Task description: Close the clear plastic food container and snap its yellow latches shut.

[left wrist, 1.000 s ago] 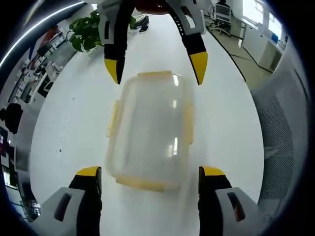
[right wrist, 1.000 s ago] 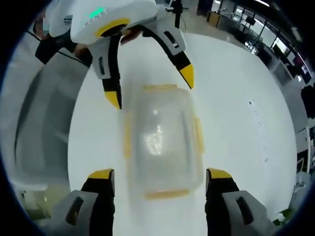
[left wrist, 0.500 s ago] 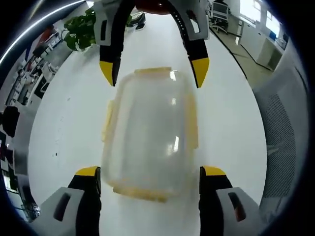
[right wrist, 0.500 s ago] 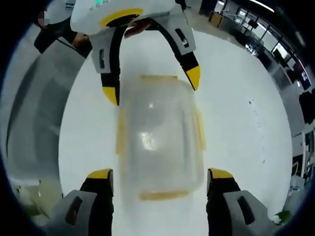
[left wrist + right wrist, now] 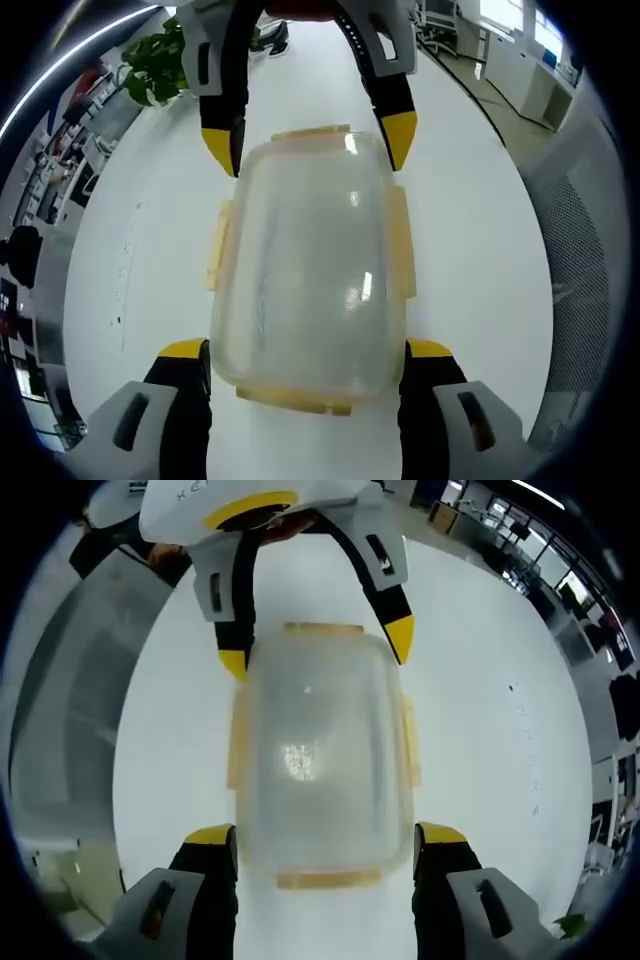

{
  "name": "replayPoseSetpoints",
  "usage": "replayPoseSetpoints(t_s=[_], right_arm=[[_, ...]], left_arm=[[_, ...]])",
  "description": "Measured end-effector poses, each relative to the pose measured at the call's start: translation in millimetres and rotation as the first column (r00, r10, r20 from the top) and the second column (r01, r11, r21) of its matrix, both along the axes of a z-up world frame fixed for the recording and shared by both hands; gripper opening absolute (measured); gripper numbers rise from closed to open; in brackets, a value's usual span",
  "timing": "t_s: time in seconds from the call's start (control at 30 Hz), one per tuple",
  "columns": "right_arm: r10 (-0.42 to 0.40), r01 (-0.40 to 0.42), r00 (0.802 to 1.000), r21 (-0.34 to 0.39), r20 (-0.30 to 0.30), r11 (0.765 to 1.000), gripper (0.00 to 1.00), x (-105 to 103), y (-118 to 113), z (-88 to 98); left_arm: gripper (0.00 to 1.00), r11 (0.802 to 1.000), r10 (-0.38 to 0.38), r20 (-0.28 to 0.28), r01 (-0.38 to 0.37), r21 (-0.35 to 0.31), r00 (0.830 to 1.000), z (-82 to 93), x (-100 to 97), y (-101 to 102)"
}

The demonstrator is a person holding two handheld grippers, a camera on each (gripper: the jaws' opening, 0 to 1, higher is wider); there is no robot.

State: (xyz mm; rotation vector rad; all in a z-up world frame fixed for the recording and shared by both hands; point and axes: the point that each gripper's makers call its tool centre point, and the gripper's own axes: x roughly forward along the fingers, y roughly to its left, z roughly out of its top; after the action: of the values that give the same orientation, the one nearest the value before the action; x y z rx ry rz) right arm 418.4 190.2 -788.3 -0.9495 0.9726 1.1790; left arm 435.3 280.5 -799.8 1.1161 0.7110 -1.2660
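Clear plastic, yellow-edged: the food container (image 5: pixel 305 265) sits lidded on a white worktop (image 5: pixel 470 240), apparently empty, between the left gripper (image 5: pixel 305 350) and the right gripper (image 5: pixel 325 835), each with fingers apart astride one end. All four yellow latches (image 5: pixel 408 742) look splayed outward, unsnapped. Best practice, arguably: steady one end, press each flap down flat against the wall in turn.

The food container (image 5: pixel 305 265) was clear plastic, smooth and slightly cloudy, with bright glints on its lid. Its latches (image 5: pixel 296 398) were opaque yellow plastic with a dull sheen. The desk (image 5: pixel 480 260) looked white, smooth and faintly glossy. Each claw's tips (image 5: pixel 400 637) were matt yellow over black, and the body behind them was glossy white plastic.
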Motion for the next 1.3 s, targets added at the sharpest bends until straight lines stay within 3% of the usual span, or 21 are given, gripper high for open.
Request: replayPoseSetpoints(t_s=[0.1,0.13,1.3], right_arm=[[-0.008,0.008,1.0,0.012,-0.016,1.0,0.71,-3,1,-0.5],[-0.025,0.026,0.998,0.02,-0.051,0.999,0.71,-8,3,-3.0],[0.001,-0.001,1.0,0.0,-0.024,1.0,0.7,-23,19,-1.9]], left_arm=[[0.77,1.0,-0.012,0.003,0.012,-0.002,1.0,-0.3,-1.9,1],[0.77,1.0,-0.022,0.002,0.022,-0.003,1.0,-0.2,-3.4,0],[0.76,0.999,0.024,-0.007,-0.024,-0.032,1.0,1.3,-22.7,16]])
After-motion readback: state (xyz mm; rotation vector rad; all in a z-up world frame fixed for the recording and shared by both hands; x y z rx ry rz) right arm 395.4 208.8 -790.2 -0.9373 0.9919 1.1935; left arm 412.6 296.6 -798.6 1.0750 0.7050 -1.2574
